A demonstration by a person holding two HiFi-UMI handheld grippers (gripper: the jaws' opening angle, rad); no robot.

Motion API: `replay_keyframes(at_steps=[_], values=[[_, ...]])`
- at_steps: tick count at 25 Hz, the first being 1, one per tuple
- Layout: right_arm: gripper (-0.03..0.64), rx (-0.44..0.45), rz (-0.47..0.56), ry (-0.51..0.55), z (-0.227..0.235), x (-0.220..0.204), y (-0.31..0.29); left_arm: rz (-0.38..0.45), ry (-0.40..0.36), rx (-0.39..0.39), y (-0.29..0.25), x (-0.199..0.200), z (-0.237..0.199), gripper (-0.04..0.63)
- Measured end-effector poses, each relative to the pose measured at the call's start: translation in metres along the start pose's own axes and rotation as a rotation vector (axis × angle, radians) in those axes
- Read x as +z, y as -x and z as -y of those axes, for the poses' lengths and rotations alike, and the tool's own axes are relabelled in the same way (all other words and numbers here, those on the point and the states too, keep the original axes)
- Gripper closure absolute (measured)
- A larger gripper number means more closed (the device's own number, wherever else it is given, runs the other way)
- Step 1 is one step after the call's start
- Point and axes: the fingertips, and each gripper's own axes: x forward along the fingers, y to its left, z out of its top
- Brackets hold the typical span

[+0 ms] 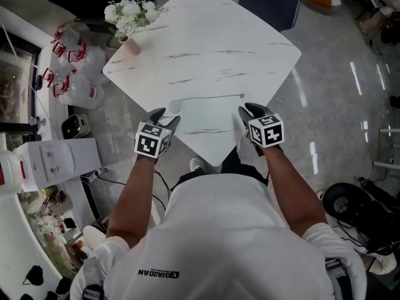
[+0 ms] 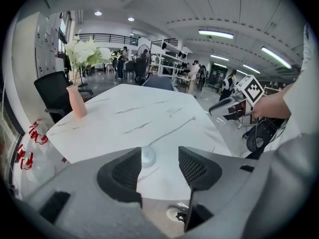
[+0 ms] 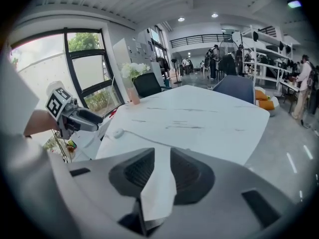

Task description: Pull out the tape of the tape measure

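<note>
A small round white tape measure case (image 1: 174,107) lies near the front edge of the white marble table (image 1: 206,36). Its thin tape (image 1: 209,96) is drawn out to the right and ends in a hook (image 1: 242,95). My left gripper (image 1: 164,119) hovers just in front of the case, open, with nothing between its jaws. In the left gripper view the case (image 2: 148,156) shows through the gap. My right gripper (image 1: 250,112) hangs a little in front of the hook end. Its jaws (image 3: 162,156) stand slightly apart with only table showing between them.
A pink vase of white flowers (image 1: 130,42) stands at the table's far left corner. A dark chair (image 1: 269,2) is behind the table. Water bottles (image 1: 78,74) and a white cabinet (image 1: 56,158) crowd the floor at the left. People stand far off in the hall.
</note>
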Motion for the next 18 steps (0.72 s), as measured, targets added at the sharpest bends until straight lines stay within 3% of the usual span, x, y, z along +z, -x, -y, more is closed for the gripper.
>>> replay_keyframes(at_steps=[6, 8, 11, 18], values=[[0.536, 0.064, 0.126, -0.046, -0.04, 0.022, 0.039, 0.131, -0.002, -0.065, 0.04, 0.025, 0.033, 0.417], [0.556, 0.084, 0.169, -0.029, -0.055, 0.032, 0.056, 0.18, -0.025, -0.094, 0.054, 0.037, 0.049, 0.465], [0.565, 0.103, 0.225, 0.037, -0.078, 0.049, 0.079, 0.242, -0.08, -0.127, 0.071, 0.055, 0.073, 0.487], [0.603, 0.166, 0.36, 0.047, -0.119, 0.086, 0.124, 0.371, -0.148, -0.122, 0.116, 0.092, 0.096, 0.566]])
